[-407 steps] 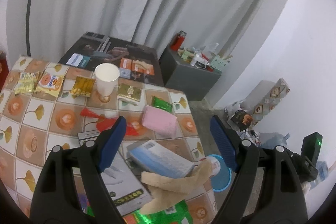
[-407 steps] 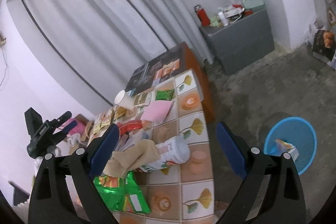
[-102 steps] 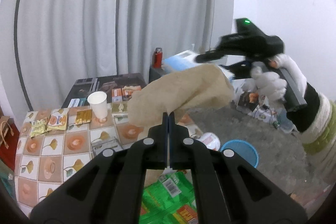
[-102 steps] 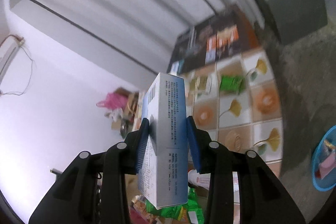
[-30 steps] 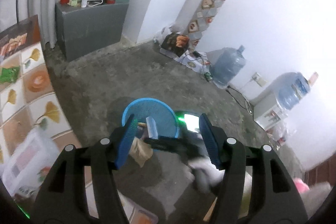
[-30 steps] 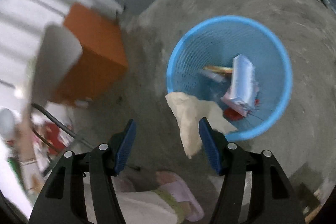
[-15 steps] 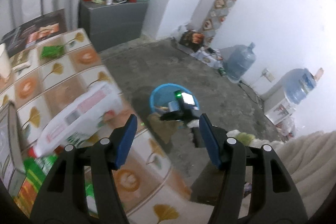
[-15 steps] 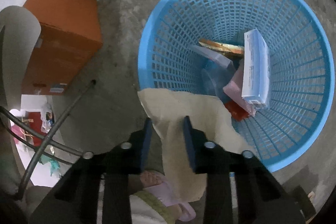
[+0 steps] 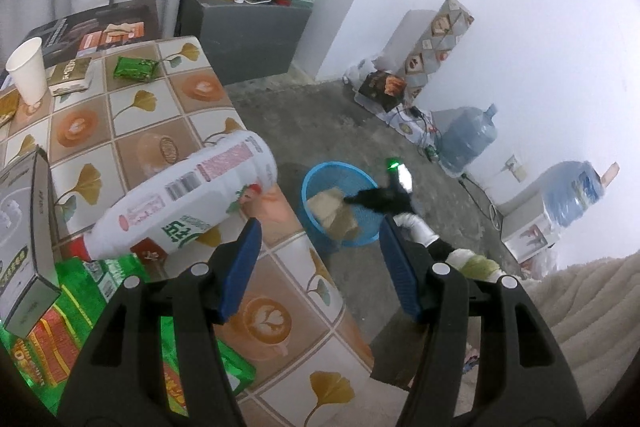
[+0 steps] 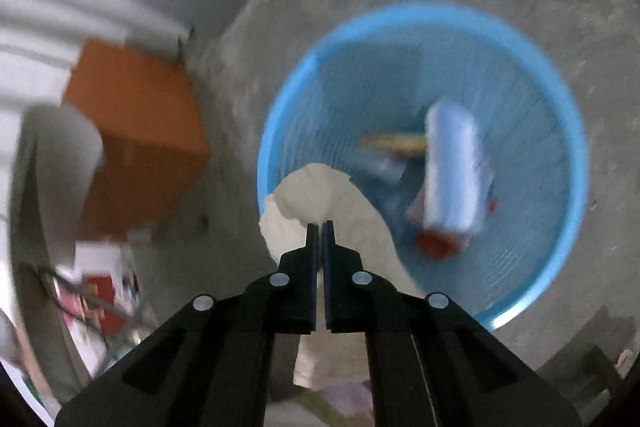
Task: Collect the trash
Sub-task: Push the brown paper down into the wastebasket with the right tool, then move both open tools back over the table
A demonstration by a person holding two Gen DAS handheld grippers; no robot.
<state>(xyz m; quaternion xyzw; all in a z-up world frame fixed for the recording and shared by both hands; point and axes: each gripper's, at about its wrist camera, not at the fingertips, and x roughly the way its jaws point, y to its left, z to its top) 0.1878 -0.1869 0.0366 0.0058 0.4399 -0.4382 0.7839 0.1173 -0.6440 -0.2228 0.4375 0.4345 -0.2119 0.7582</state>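
Note:
A blue mesh basket (image 9: pixel 340 165) (image 10: pixel 420 9) stands on the floor beside the tiled table (image 9: pixel 132 115). A beige cloth (image 9: pixel 334 213) (image 10: pixel 320 191) hangs over its near rim, half inside. My right gripper (image 10: pixel 319 227) (image 9: pixel 347 201) is just above that rim, shut on the bunched cloth. A blue-white box (image 10: pixel 452 167) and other scraps lie at the basket's bottom. My left gripper (image 9: pixel 320 227) is open and holds nothing, above the table's corner. A white bottle (image 9: pixel 188 195) lies on its side just left of it, with green packets (image 9: pixel 100 307) nearby.
The table also carries a grey box (image 9: pixel 24 227), a paper cup (image 9: pixel 26 71) and a small green packet (image 9: pixel 134 68). A grey cabinet (image 9: pixel 240 23) stands behind. Water jugs (image 9: pixel 468 143) line the right wall. An orange box (image 10: pixel 136 131) sits left of the basket.
The right jaws went from wide apart to shut around the cloth at the basket's rim. The left view swung from the basket back over the table, bringing the bottle into sight.

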